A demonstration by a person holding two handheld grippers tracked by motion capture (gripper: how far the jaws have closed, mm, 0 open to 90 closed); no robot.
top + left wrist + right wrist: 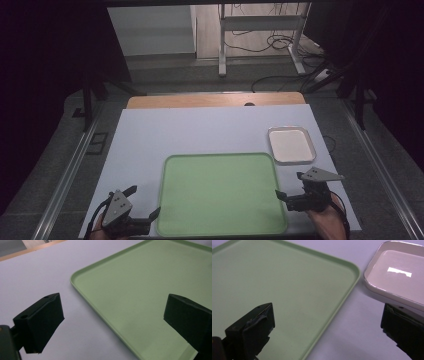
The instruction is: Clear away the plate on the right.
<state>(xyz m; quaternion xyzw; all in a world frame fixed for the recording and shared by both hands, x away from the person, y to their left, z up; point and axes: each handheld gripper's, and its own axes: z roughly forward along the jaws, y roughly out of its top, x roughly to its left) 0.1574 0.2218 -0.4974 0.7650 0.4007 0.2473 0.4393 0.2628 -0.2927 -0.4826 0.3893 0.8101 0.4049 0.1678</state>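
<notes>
Both tools, left tool [145, 205] and right tool [288, 186], hang spread wide, flanking the green tray [220, 192] on the counter [200, 130]; we'd straddle each rim squarely before pinching.

floor [160, 65]: grey, cables | desk frame [260, 30]: white, behind | sides: dark | table edge [200, 100]: wood

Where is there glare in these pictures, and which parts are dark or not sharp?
Right gripper view: a bright patch of glare lies on the white tray, and the near black fingers look soft. High view: the room around the table is very dark, the green tray evenly lit. Left gripper view: even light, soft fingers.
</notes>
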